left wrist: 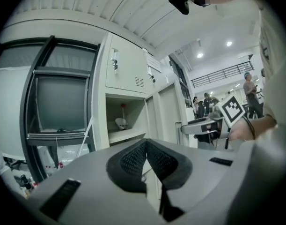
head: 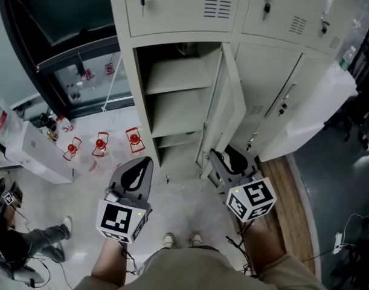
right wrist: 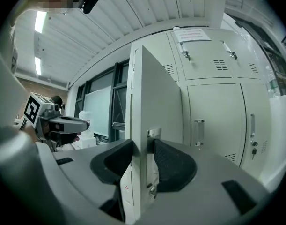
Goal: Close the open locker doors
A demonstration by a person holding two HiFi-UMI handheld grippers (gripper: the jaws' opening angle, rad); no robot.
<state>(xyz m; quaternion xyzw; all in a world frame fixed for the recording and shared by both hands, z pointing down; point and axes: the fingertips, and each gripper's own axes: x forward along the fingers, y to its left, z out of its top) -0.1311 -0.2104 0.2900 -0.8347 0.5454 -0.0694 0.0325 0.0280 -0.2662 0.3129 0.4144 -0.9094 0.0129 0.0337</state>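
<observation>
**Door edge caught, closing swing in hand**
The open locker door (head: 223, 104) is seen swung out to the right of its shelved compartment (head: 172, 101), and its free edge is pinched between the pads of the right gripper (right wrist: 142, 150). The left gripper (left wrist: 146, 148) is held off to the left, jaws together on nothing. Next, by judgement, the door is to be swung left until flush, then released.

Lab or workshop hall, to judge by grey metal lockers (head: 178, 11) ahead of the left gripper (head: 139, 165), one locker door (right wrist: 154, 116) between the jaws of the right gripper (head: 223, 159), dark-framed glazing (left wrist: 58, 102) left of them, ribbed ceiling (right wrist: 110, 36) above, people (left wrist: 249, 90) standing far off.
</observation>
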